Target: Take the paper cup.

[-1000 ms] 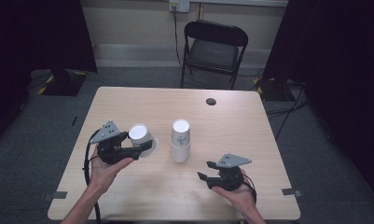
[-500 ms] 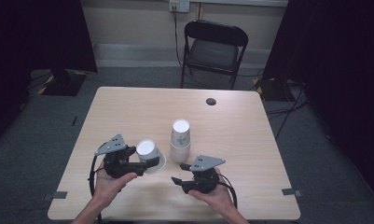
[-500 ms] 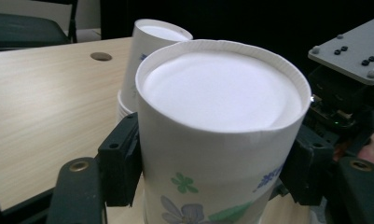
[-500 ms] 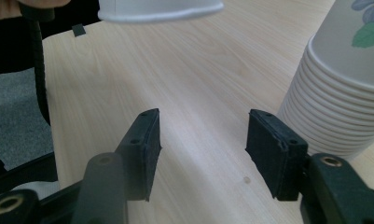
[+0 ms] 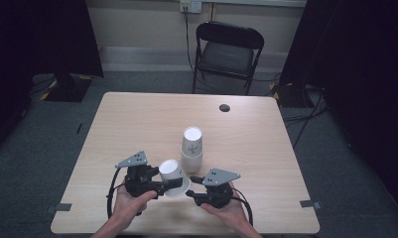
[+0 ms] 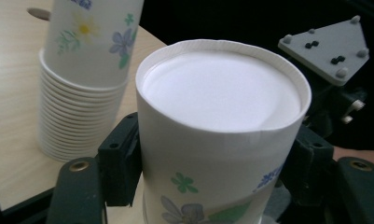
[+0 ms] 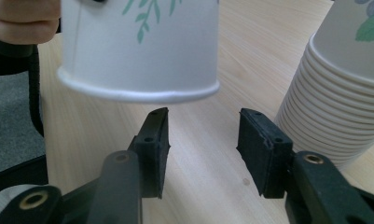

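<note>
Cups: your left gripper [image 5: 172,184] clamps one floral white paper cup [image 5: 172,172], inverted, above the counter [image 5: 137,119]; one nested stack [image 5: 192,148] beside. Right gripper [image 7: 203,135] half-open, closing, empty.

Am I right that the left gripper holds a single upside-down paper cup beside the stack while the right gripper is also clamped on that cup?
Not quite: the right gripper is open, its jaws below the paper cup, as the right gripper view shows. The left gripper does hold it beside the stack.

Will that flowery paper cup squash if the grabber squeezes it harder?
Probably yes: the paper cup looks thin-walled and empty, so it likely dents easily. The left gripper lifts it upside down clear of the table, so it's probably very light.
</note>
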A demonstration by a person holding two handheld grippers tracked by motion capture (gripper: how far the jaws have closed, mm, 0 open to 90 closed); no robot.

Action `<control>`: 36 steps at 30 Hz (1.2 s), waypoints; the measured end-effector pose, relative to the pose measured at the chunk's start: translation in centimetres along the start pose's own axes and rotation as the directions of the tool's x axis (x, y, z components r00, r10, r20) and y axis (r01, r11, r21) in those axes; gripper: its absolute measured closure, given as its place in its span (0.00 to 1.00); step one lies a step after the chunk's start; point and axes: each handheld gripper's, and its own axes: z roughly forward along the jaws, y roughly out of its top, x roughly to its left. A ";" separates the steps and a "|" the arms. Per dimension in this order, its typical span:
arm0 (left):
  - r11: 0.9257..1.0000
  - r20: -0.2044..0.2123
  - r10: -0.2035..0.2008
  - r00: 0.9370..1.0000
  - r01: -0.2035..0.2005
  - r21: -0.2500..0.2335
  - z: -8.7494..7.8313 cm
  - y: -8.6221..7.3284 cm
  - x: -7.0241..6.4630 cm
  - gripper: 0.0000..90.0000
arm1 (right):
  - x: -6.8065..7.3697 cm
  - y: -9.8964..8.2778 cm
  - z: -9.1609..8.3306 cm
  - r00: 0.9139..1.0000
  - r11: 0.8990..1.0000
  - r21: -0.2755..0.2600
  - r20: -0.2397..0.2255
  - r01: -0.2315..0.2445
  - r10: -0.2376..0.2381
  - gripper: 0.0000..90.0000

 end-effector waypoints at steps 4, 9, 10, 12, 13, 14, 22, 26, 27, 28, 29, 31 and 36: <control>0.999 0.030 -0.033 0.999 0.033 -0.013 0.0 0.0 -0.1 0.36 | 0.3 0.0 0.0 1.000 1.000 -0.018 0.011 0.015 -0.015 0.63; 0.994 0.086 -0.109 0.990 0.111 -0.019 0.3 -0.3 0.1 0.36 | 0.4 0.2 -0.1 1.000 0.999 -0.049 0.011 0.022 -0.021 0.65; 0.993 0.095 -0.114 0.989 0.116 -0.017 0.4 -0.4 0.2 0.36 | 0.4 0.3 -0.1 1.000 0.998 -0.050 0.007 0.022 -0.022 0.65; 0.991 0.102 -0.128 0.986 0.131 -0.019 0.4 -0.5 0.3 0.36 | 0.5 0.3 -0.1 1.000 0.998 -0.058 0.010 0.025 -0.024 0.67; 0.990 0.107 -0.136 0.985 0.139 -0.022 0.4 -0.5 0.3 0.36 | 0.5 0.4 -0.2 1.000 0.998 -0.065 0.009 0.023 -0.022 0.67; 0.989 0.115 -0.145 0.983 0.149 -0.024 0.4 -0.5 0.4 0.36 | 0.5 0.4 -0.2 1.000 0.997 -0.070 0.010 0.021 -0.021 0.68; 0.971 0.170 -0.229 0.958 0.237 -0.028 0.7 -0.9 0.9 0.36 | 0.5 0.8 -0.6 0.999 0.992 -0.120 0.003 0.032 -0.032 0.72; 0.970 0.184 -0.233 0.955 0.242 -0.030 0.7 -0.9 1.0 0.36 | 0.7 1.0 -0.6 0.999 0.990 -0.131 0.014 0.045 -0.043 0.75; 0.969 0.185 -0.235 0.954 0.244 -0.030 0.7 -0.9 1.0 0.36 | 0.7 1.0 -0.6 0.999 0.990 -0.135 0.016 0.051 -0.049 0.76; 0.970 0.187 -0.230 0.955 0.240 -0.030 0.7 -0.9 1.0 0.36 | 0.8 1.0 -0.6 0.999 0.989 -0.139 0.020 0.053 -0.051 0.77; 0.971 0.187 -0.229 0.955 0.239 -0.030 0.7 -1.0 1.0 0.36 | 0.8 1.0 -0.7 0.998 0.989 -0.139 0.023 0.056 -0.054 0.79; 0.970 0.187 -0.232 0.955 0.241 -0.028 0.7 -1.0 1.0 0.36 | 0.9 1.1 -0.7 0.998 0.988 -0.143 0.030 0.063 -0.059 0.81; 0.971 0.196 -0.229 0.953 0.239 -0.024 0.9 -1.2 0.9 0.36 | 0.8 1.1 -1.0 0.997 0.985 -0.157 0.053 0.071 -0.063 0.84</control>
